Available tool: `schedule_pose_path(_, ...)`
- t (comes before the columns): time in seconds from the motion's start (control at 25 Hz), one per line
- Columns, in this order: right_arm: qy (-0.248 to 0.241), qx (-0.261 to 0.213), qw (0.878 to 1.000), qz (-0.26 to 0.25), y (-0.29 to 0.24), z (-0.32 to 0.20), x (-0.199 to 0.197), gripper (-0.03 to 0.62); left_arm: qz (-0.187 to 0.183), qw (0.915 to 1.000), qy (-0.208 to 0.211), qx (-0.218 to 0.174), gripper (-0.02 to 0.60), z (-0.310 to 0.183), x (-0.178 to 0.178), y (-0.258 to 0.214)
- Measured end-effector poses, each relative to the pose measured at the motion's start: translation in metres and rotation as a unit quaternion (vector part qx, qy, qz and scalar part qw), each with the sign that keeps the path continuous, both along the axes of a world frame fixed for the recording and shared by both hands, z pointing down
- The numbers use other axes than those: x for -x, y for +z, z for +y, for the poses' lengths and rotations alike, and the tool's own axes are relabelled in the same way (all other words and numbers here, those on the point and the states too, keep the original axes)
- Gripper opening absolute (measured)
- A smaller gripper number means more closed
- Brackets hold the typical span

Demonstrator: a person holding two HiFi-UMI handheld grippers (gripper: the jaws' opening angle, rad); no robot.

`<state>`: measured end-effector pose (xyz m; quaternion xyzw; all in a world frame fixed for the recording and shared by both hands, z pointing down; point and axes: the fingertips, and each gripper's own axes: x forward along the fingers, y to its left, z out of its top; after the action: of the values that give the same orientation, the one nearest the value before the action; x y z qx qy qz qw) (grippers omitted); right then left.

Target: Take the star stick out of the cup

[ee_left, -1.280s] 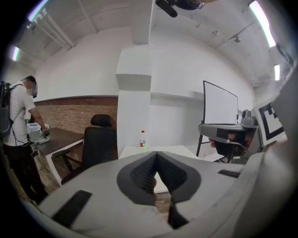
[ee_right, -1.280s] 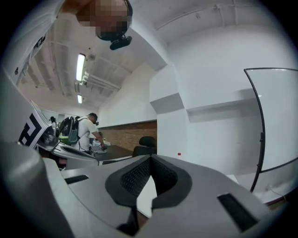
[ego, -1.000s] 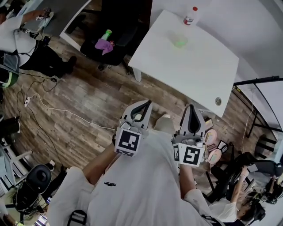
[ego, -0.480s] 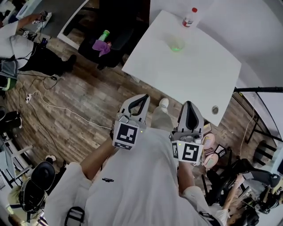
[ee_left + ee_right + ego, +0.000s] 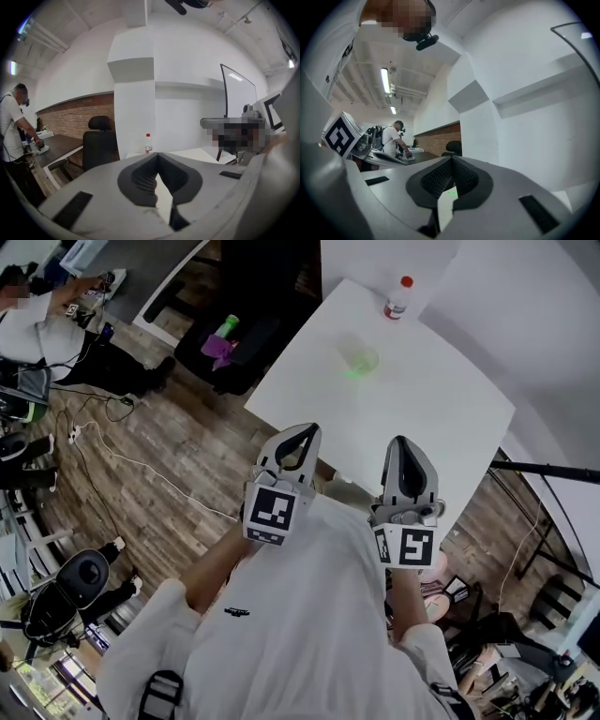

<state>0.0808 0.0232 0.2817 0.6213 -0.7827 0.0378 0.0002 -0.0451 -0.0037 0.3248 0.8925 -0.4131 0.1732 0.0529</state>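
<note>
A clear cup [image 5: 357,360] with a green glow inside, where the star stick shows only as a blur, stands on the white table [image 5: 441,418] toward its far side. Both grippers are held close to my chest, near the table's front edge and well short of the cup. The left gripper [image 5: 308,431] is shut with nothing between its jaws, its tips meeting [image 5: 157,154]. The right gripper [image 5: 404,442] is likewise shut and empty [image 5: 451,159]. A green speck [image 5: 451,192] shows below the right gripper's tips.
A plastic bottle with a red cap [image 5: 397,298] stands at the table's far corner, also seen in the left gripper view [image 5: 148,143]. A black office chair [image 5: 234,338] with green and purple items sits left of the table. A person [image 5: 37,320] works at a desk far left.
The table and cup have come closer and lower in the head view as I step toward them. Both grippers remain shut and side by side.
</note>
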Motion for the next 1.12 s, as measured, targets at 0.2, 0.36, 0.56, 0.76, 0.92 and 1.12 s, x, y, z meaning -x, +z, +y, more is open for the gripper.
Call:
schedule_pose_path(0.2, -0.013, -0.005, 1.0, 0.004, 0.0, -0.02, -0.022, -0.002, -0.006, 0.9996, -0.025, -0.006, 0.009, -0.023, -0.018, 0.001)
schedule_pose_path(0.36, -0.014, 0.005, 1.0, 0.009, 0.005, -0.028, -0.035, -0.002, -0.02, 0.9992, -0.035, -0.004, 0.009, -0.033, -0.022, 0.006)
schedule_pose_path(0.56, -0.022, 0.022, 0.999, 0.007, 0.017, -0.034, -0.047, -0.002, -0.073, 0.9968, -0.033, 0.009, 0.009, -0.041, -0.032, 0.032)
schedule_pose_path(0.76, -0.035, 0.039, 0.999, 0.009, 0.03, -0.038, -0.05, -0.002, -0.09, 0.9949, -0.04, 0.024, 0.012, -0.052, -0.039, 0.045)
schedule_pose_path(0.92, -0.043, 0.055, 0.997, 0.014, 0.042, -0.041, -0.048, -0.002, -0.118, 0.9925, -0.031, 0.012, 0.046, -0.066, -0.042, 0.052)
schedule_pose_path(1.12, -0.039, 0.078, 0.996, 0.009, 0.062, -0.047, -0.047, -0.002, -0.143, 0.9894, -0.015, 0.017, 0.103, -0.082, -0.041, 0.075)
